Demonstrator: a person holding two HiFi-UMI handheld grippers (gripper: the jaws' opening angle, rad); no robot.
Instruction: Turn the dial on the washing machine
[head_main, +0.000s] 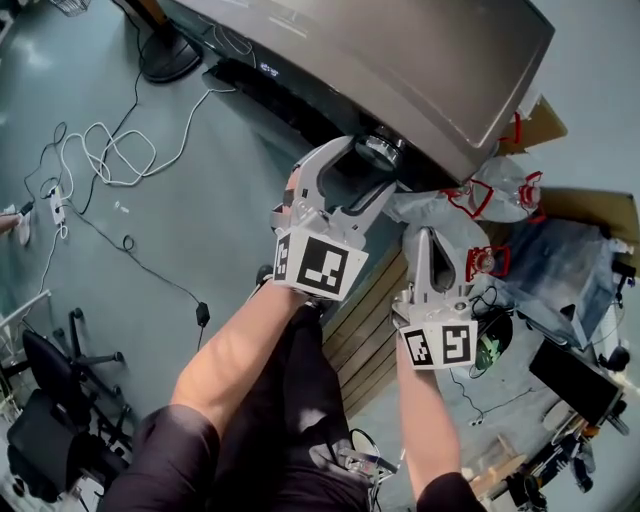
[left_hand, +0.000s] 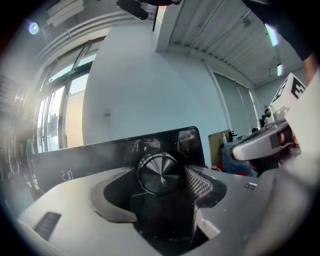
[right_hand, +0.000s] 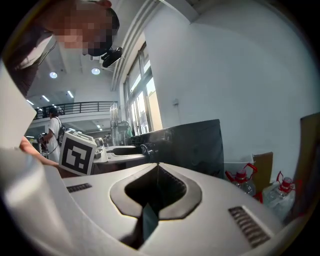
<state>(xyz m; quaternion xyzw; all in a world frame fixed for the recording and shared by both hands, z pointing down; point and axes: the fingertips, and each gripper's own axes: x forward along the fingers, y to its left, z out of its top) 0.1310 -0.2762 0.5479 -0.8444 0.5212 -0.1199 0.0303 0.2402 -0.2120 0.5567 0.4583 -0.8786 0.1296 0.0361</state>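
Observation:
The washing machine (head_main: 400, 50) has a grey lid and a black control panel (left_hand: 115, 155). Its round metal dial (head_main: 380, 150) projects from that panel. My left gripper (head_main: 370, 165) is at the dial, one jaw on either side of it. In the left gripper view the dial (left_hand: 159, 172) sits between the jaws of the left gripper (left_hand: 160, 176); the ribbed right pad (left_hand: 199, 186) lies close beside it and the left jaw stands apart. My right gripper (head_main: 440, 240) hangs lower, to the right, off the machine. Its jaws meet at the tips (right_hand: 157, 166) with nothing between them.
Water bottles with red handles (head_main: 500, 195) and cardboard (head_main: 540, 125) stand right of the machine. A wooden pallet (head_main: 365, 310) lies below the grippers. White and black cables (head_main: 110, 155) trail over the floor at left, near a black round base (head_main: 170, 55) and an office chair (head_main: 50, 380).

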